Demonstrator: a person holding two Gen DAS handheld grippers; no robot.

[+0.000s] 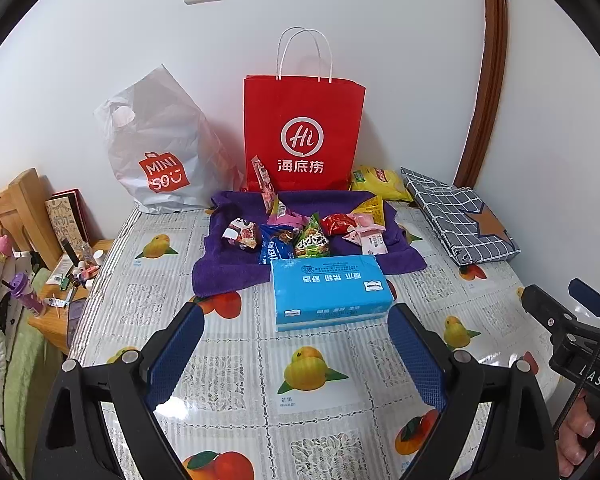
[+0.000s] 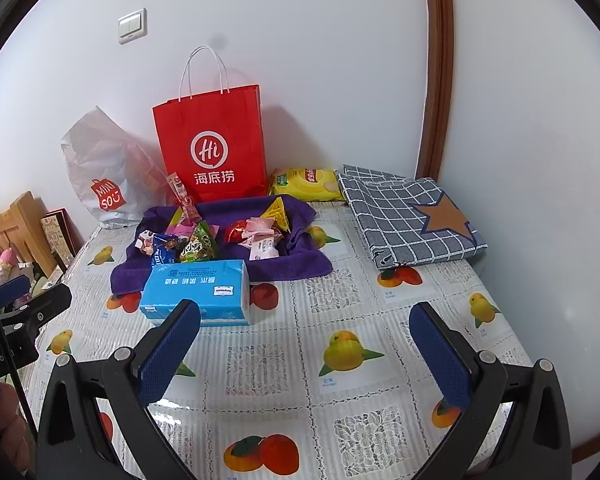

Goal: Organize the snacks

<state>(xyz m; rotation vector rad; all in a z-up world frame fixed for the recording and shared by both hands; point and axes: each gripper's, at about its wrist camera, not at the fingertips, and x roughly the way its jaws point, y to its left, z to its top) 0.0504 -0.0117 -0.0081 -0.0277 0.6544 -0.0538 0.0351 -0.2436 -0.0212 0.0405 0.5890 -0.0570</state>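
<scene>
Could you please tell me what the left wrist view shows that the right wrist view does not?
Only the left wrist view shows the bedside shelf crowded with small bottles and a purple cup. Only the right wrist view shows the checked cloth whole, star patch included. Both share the red paper bag, white plastic bag, purple towel with snacks, blue tissue pack, and open grippers.

"Hi" on red bag (image 1: pixel 303 136); "MINISO" on white bag (image 1: pixel 156 148)

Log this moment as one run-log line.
stage: pre-grasp | left gripper: open, empty | right gripper: open, empty | snacks: piled on purple towel | tissue pack: in front | red bag: upright behind
</scene>
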